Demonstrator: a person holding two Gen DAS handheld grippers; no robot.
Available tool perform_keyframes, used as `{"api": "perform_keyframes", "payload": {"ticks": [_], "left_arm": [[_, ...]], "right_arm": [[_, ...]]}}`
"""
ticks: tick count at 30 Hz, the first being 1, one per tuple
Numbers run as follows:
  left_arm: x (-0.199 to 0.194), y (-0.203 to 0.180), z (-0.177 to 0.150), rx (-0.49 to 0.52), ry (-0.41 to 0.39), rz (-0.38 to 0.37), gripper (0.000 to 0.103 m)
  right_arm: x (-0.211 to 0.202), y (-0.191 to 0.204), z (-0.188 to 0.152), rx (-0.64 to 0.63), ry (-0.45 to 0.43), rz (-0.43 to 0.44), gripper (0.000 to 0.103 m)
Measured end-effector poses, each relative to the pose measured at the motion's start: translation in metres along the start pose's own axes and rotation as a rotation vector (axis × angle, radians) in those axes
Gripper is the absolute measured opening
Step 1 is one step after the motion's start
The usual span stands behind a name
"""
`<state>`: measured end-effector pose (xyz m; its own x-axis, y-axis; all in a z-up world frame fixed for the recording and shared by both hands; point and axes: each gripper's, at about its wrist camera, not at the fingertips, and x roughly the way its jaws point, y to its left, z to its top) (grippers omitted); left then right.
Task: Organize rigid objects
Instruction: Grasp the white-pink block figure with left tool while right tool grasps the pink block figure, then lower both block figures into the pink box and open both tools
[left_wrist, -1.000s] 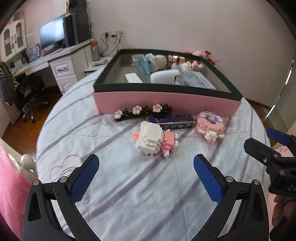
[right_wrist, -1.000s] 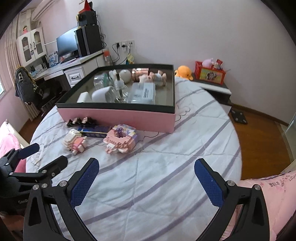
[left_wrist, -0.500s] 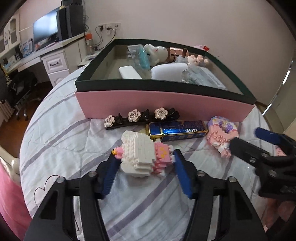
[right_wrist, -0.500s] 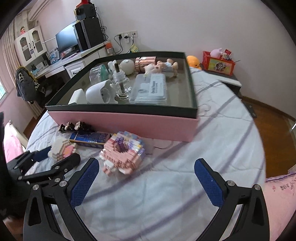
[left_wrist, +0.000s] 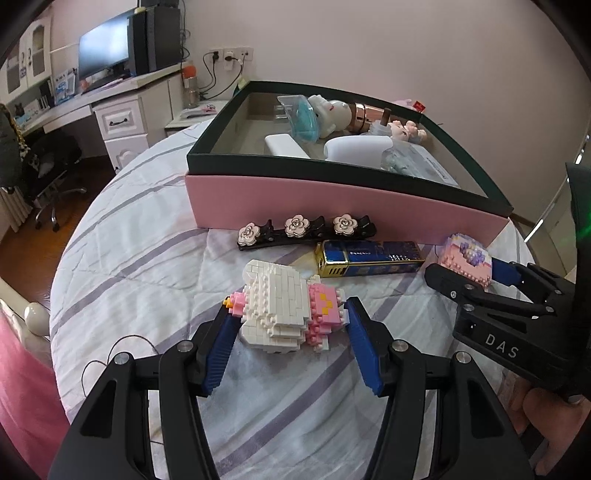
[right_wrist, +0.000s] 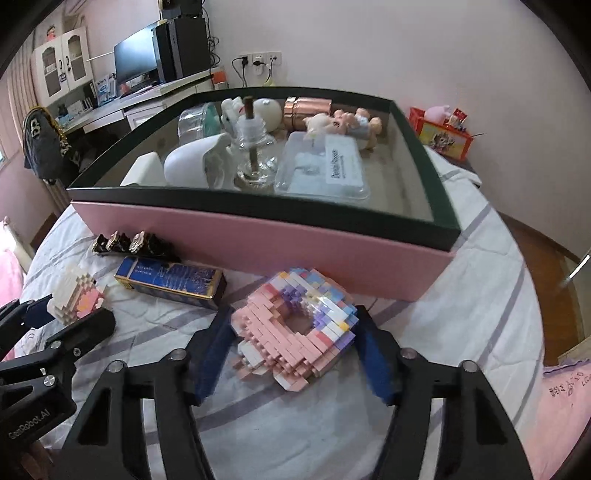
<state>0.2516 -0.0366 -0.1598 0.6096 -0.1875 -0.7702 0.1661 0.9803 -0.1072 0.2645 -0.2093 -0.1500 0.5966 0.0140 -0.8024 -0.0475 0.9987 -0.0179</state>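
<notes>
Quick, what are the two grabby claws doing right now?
Left gripper: shut on the white block figure.
Right gripper: shut on the pink block donut.

A black flat monitor (left_wrist: 105, 51) and a tall black speaker (right_wrist: 181, 48) are set on a white drawer desk (left_wrist: 122, 110); a black wheeled office chair (left_wrist: 51, 162) is parked beside it.

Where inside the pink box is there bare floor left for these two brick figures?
Bare floor shows in the pink box along its right wall and near-right corner, beside the clear plastic case. The left and back are crowded: white holder, glass bottle, copper tube, dolls.
</notes>
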Motion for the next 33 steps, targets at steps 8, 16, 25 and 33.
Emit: {"api": "perform_keyframes", "payload": {"ticks": [8, 16, 25, 33], "left_arm": [[-0.011, 0.000, 0.000, 0.005, -0.023, 0.020, 0.059], [-0.037, -0.004, 0.014, 0.023, -0.085, 0.009, 0.059], [-0.059, -0.009, 0.064, 0.051, -0.178, -0.005, 0.059], [-0.047, -0.016, 0.124, 0.069, -0.227, -0.010, 0.059]], "right_arm": [[-0.017, -0.011, -0.009, 0.036, -0.015, 0.048, 0.065], [-0.052, -0.019, -0.006, 0.071, -0.045, 0.136, 0.065], [-0.079, -0.022, 0.048, 0.040, -0.137, 0.158, 0.065], [-0.058, -0.020, 0.112, 0.008, -0.149, 0.136, 0.065]]}}
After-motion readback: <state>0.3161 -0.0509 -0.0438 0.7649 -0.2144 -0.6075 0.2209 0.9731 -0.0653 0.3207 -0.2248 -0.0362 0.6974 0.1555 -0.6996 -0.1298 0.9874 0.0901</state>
